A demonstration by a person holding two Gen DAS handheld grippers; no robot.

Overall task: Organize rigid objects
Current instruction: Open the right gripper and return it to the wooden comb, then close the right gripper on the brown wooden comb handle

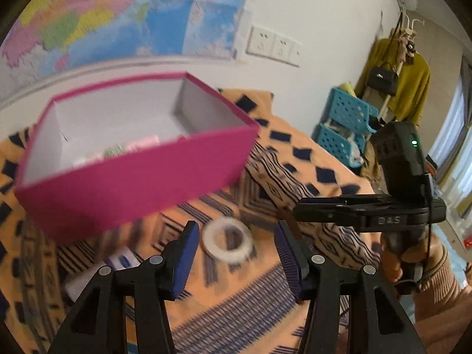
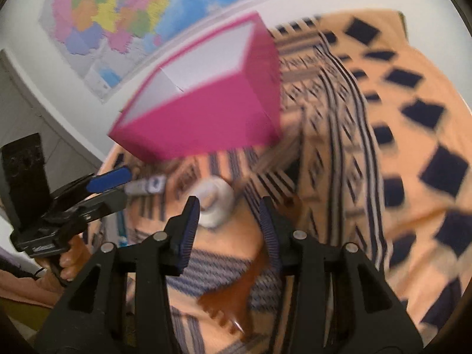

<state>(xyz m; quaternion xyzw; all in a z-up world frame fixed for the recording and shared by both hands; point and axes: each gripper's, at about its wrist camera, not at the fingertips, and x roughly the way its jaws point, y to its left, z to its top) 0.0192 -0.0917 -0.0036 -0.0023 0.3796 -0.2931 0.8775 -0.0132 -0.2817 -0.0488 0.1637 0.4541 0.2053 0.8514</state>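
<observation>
left wrist view: the magenta box (image 1: pixel 129 159) on the patterned blanket (image 1: pixel 295 171) already holds a few small packets, so some sorting looks done. the tape roll (image 1: pixel 227 243) still lies loose on the blanket, just in front of the box. the left hand-held gripper (image 1: pixel 234 253) tilts down toward the roll, jaws partly apart, empty.

right wrist view: a brown hair claw clip (image 2: pixel 236 301) also lies unsorted on the blanket. the right hand-held gripper (image 2: pixel 228 227) angles down above clip and tape roll (image 2: pixel 214 203), part open, gripping nothing.
</observation>
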